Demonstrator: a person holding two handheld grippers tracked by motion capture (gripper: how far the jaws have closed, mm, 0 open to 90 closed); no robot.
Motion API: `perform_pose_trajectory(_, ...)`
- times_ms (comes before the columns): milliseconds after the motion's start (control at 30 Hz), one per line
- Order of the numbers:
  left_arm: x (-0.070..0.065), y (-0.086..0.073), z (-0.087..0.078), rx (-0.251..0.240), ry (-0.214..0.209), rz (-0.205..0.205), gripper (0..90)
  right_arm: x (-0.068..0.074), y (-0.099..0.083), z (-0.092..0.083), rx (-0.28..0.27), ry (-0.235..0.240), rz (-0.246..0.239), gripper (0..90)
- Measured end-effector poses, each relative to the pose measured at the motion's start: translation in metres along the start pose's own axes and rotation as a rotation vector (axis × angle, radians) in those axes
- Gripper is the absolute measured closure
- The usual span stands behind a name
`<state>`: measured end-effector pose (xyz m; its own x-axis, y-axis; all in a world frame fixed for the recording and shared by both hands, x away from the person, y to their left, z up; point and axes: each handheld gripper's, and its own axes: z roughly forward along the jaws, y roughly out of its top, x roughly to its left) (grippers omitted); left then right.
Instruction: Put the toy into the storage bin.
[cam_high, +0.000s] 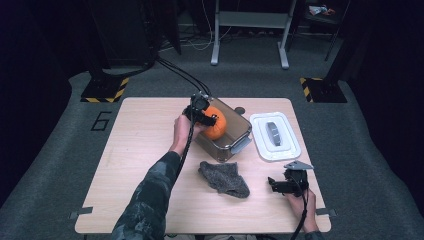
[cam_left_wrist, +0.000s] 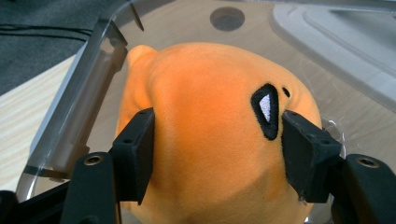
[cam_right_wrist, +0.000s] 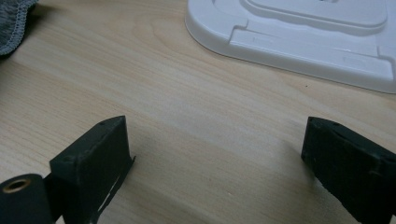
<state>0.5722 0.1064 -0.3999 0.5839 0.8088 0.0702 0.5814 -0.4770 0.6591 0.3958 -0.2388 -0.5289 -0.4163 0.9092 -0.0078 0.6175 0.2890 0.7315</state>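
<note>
Left hand-held gripper (cam_left_wrist: 217, 154): we see its jaws set against both flanks of the soft orange plush toy (cam_left_wrist: 210, 135), holding it.
Toy: inside the clear plastic box (cam_high: 235, 141) near the desk's (cam_high: 145, 150) far edge.
Right hand-held gripper (cam_right_wrist: 215, 158): we find it spread wide with nothing between, low over the near right corner.
White lid (cam_high: 276, 136): by the right edge.
Grey cloth (cam_high: 224, 178): towards the near edge.

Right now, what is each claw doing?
Left claw: pads against the orange plush toy in the clear box.
Right claw: open, empty.
</note>
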Motion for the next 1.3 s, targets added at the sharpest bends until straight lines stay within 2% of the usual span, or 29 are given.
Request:
perform_pose_trajectory(233,0.004,-0.002,0.001,0.013,-0.030,-0.012,27.2,0.001,0.000,0.000,-0.001,-0.001,0.011,7.0)
perform_pose_trajectory(333,0.004,-0.003,-0.003,-0.023,-0.040,-0.017,28.4,0.001,0.000,0.000,-0.001,-0.001,0.013,7.0)
perform_pose_trajectory(400,0.005,-0.003,-0.006,-0.025,-0.044,-0.011,27.3,0.001,0.000,0.000,0.000,0.002,0.016,7.0)
perform_pose_trajectory(800,0.014,-0.012,-0.035,-0.107,-0.077,-0.036,16.5,0.001,0.000,0.000,0.000,0.000,0.014,7.0)
perform_pose_trajectory(900,0.018,-0.017,-0.045,-0.124,-0.082,-0.026,15.6,0.001,0.000,0.000,0.001,0.002,0.018,7.0)
perform_pose_trajectory(1067,0.025,-0.032,-0.061,-0.179,-0.094,-0.060,14.9,0.001,0.000,0.000,0.002,0.001,0.022,6.8)
perform_pose_trajectory(1300,0.034,-0.057,-0.085,-0.240,-0.099,-0.072,13.8,0.001,0.000,0.000,0.002,0.001,0.020,6.7)
